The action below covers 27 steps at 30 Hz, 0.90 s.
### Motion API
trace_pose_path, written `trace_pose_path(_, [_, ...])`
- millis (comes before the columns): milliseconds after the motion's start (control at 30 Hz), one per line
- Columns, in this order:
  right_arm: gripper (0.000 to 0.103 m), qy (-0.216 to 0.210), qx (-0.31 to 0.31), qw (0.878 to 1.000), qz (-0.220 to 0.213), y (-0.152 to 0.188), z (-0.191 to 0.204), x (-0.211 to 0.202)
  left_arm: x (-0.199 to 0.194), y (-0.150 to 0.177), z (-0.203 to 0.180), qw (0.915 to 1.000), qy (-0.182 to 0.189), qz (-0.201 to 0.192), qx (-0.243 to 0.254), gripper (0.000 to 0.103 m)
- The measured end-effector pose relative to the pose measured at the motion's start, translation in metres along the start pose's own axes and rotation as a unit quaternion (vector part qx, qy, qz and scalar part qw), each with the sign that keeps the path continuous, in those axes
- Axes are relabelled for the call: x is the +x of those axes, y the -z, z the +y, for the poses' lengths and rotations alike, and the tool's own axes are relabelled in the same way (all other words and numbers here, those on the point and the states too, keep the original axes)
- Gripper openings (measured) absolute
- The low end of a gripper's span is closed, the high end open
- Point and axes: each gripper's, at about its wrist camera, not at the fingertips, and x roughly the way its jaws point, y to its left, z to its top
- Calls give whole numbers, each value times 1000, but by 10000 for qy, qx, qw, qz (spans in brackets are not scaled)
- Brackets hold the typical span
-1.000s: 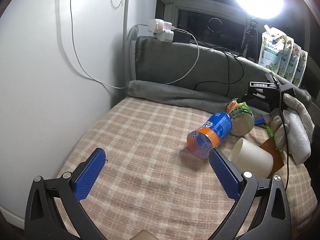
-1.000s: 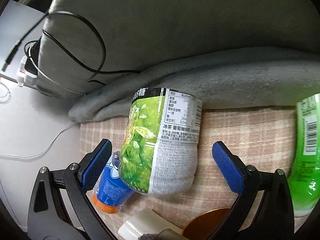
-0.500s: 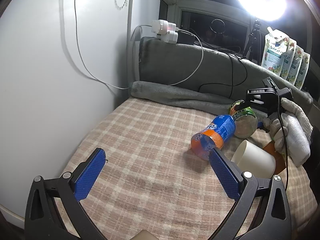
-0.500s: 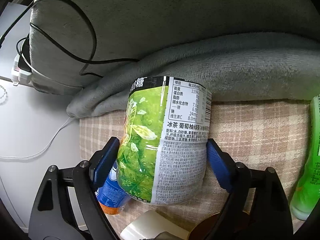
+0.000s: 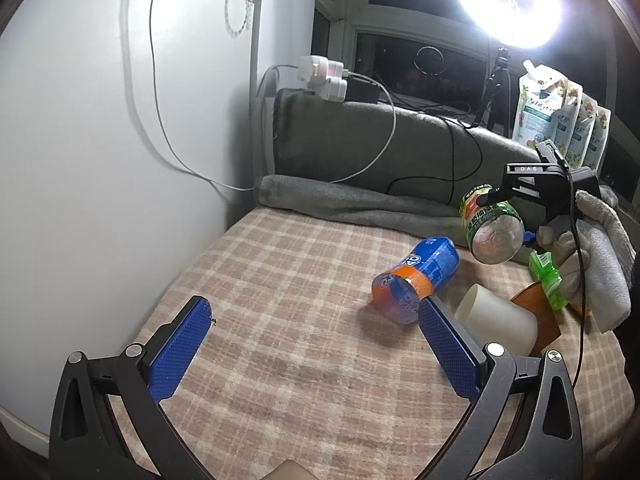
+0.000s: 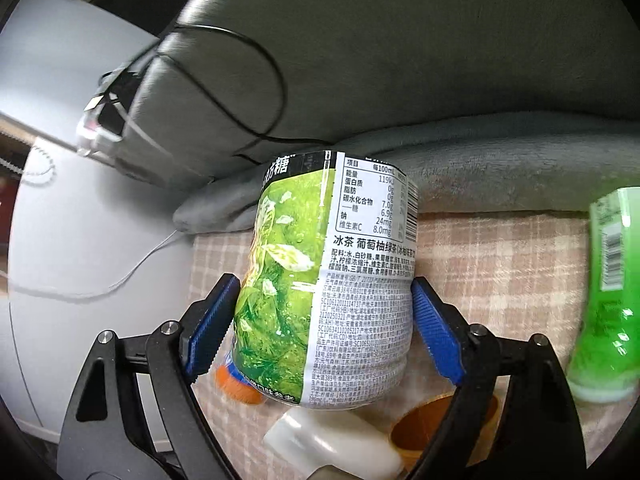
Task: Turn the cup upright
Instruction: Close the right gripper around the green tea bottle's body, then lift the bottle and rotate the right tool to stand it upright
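R gripper (image 6: 320, 320) clamped on green tea cup (image 6: 328, 280), lifted off plaid cloth (image 5: 280, 280) at 2 o'clock, tilted. L gripper (image 5: 312, 344) wide open, empty. Upright placement left.

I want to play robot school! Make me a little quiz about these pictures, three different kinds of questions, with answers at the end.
1. True or false: the right tool is shut on the green tea cup.
2. Pick one: the blue and orange cup is A) standing up, B) lying on its side, C) in the left tool.
3. Fill in: the left tool is ____ and holds nothing.

Key: 1 true. 2 B. 3 open.
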Motion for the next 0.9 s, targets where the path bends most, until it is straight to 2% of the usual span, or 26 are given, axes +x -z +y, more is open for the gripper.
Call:
trace_pose_path(233, [87,-96,-217,9994,-251,29,5,-53,-10,3,-5,9998,211,21,-11,102])
trace_pose_path(533, [87,-130,-479,9979,-420,94,-3,-125,-18,7,-28,9948,977,300,6,102])
trace_pose_path(700, [88,-74,-536,9983,-217,142,-18,-139,-17,13,-41,9889,1377,559,-4,102])
trace_pose_path(900, [88,35,-418,9990,134,190,-40,-133,-14,20,-57,9815,1723,838,19,102])
